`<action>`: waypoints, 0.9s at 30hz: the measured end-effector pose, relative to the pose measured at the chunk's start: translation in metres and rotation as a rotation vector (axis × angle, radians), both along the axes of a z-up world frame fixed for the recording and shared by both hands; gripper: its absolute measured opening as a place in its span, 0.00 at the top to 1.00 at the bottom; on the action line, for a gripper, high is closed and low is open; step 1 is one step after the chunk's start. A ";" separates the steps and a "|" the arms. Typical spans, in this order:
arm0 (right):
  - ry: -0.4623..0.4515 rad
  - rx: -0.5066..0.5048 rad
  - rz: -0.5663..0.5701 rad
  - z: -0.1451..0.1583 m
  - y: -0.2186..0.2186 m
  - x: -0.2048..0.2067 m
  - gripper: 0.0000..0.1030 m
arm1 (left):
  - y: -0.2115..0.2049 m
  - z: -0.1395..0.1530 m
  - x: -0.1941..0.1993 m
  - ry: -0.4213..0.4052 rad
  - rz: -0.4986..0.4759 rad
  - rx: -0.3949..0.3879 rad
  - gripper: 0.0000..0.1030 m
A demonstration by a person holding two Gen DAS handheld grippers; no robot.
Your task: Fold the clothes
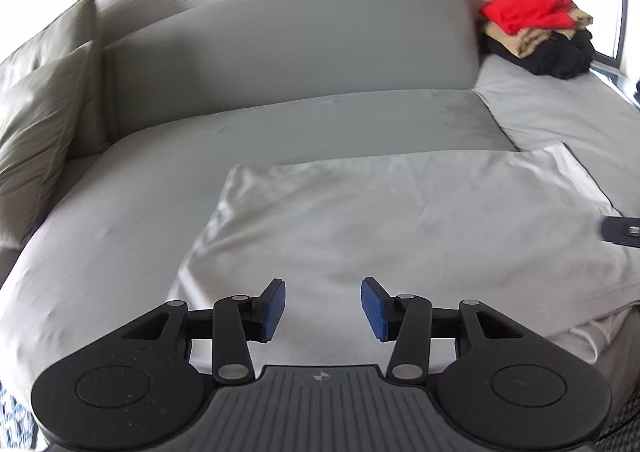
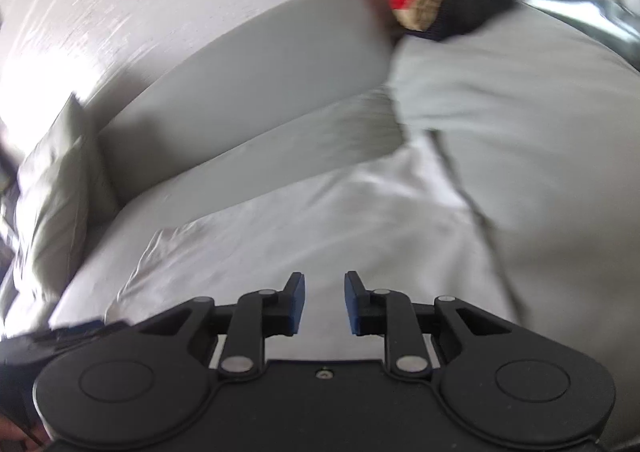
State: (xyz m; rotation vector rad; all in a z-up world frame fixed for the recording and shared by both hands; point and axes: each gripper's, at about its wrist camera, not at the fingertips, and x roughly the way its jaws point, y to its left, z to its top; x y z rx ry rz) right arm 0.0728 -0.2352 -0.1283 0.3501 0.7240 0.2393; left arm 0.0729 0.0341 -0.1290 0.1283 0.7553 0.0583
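Basically: cloth is lying dead ahead of both tongs, long axis crosswise

White cloth point(image 1: 400, 219) is lying flat on the sofa point(image 1: 280, 111), spreading just ahead of and beneath the left gripper point(image 1: 323, 310), long axis running left-right across its fingers. Right gripper point(image 2: 325, 302) is hovering over the same cloth point(image 2: 300, 228), nearer its right end. Both are gaping, jaws apart, gripping nothing. Left end looks like the left gripper's job, I'd judge. Pile point(image 1: 536, 35) is sitting far ahead-right, well apart.

Soft white cloth garment point(image 1: 400, 219), matt grey sofa point(image 1: 280, 51)
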 end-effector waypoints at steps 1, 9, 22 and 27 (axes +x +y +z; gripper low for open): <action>-0.010 -0.020 0.017 -0.001 0.009 0.004 0.79 | -0.006 -0.003 0.005 0.006 -0.003 0.012 0.55; 0.038 -0.223 0.104 -0.019 0.051 0.014 0.79 | -0.027 -0.026 0.019 0.088 -0.061 0.099 0.56; -0.031 -0.174 0.107 0.011 0.001 -0.058 0.83 | -0.015 0.002 -0.029 -0.048 -0.156 0.025 0.60; 0.003 -0.074 0.010 0.004 0.000 -0.028 0.87 | -0.041 0.000 -0.004 -0.060 -0.181 -0.034 0.60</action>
